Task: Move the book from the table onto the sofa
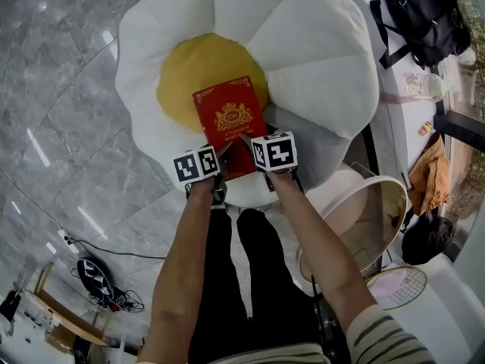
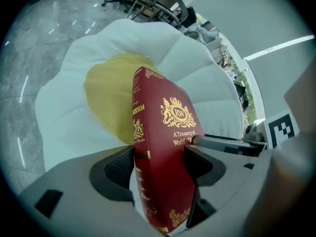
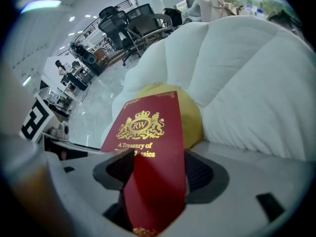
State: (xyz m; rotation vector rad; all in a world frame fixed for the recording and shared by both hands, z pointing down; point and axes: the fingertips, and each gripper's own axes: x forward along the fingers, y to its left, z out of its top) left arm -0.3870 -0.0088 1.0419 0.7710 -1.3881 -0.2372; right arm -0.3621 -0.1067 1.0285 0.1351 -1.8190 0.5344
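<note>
Red hardcover book (image 1: 227,123) with a gold crest on its front cover hangs over the flower-shaped sofa (image 1: 318,59) of white petal cushions, above the near edge of its round yellow centre cushion (image 1: 186,74). Whether the book touches the cushions cannot be told. Both hand-held tools grip it along the edge nearest the person.

The left gripper (image 1: 218,171) is clamped on the near-left corner. In the left gripper view the book (image 2: 165,147) stands between the jaws of that gripper (image 2: 160,169), one dark pad against the spine side and the other pressed on the front cover, with the sofa (image 2: 64,117) behind.

The right gripper (image 1: 248,144) grasps the near-right part. In the right gripper view the book (image 3: 148,147) fills the gap of this gripper (image 3: 155,169), both pads set against it, the cover slanting up towards the yellow centre.

In the head view the two grippers sit close together, their marker cubes side by side at the book's near edge. Grey marble floor (image 1: 68,127) surrounds the sofa.
</note>
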